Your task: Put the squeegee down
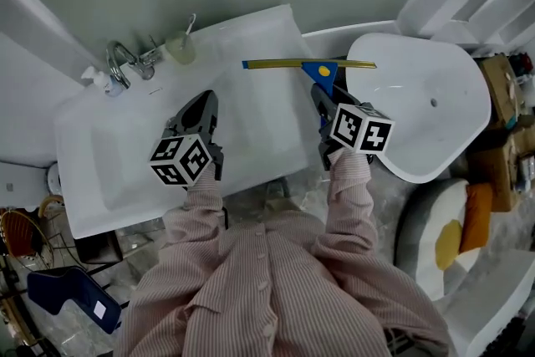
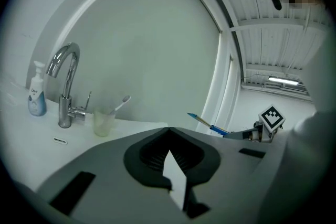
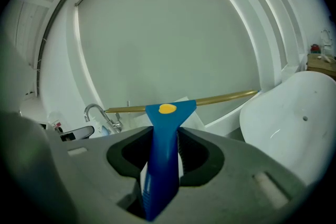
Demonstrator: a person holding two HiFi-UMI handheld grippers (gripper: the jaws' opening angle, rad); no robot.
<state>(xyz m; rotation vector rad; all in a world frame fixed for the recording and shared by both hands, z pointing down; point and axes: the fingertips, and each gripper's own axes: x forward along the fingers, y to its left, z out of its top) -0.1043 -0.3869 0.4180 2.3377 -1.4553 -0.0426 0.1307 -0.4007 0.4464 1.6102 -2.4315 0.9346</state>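
The squeegee (image 1: 321, 69) has a blue handle and a long yellow blade; it hangs in the air over the right end of the white sink counter (image 1: 251, 38). My right gripper (image 1: 323, 94) is shut on its handle. In the right gripper view the handle (image 3: 166, 134) stands between the jaws, with the blade level above it. My left gripper (image 1: 203, 101) hovers over the counter beside the basin (image 1: 125, 171), its jaws together with nothing in them (image 2: 168, 130). From the left gripper view the squeegee (image 2: 207, 124) shows at the right.
A chrome faucet (image 1: 117, 63), a soap bottle (image 2: 35, 97) and a cup with a toothbrush (image 1: 180, 46) stand at the back of the counter. A white bathtub (image 1: 426, 113) is at the right. A blue chair (image 1: 71, 293) is at the lower left.
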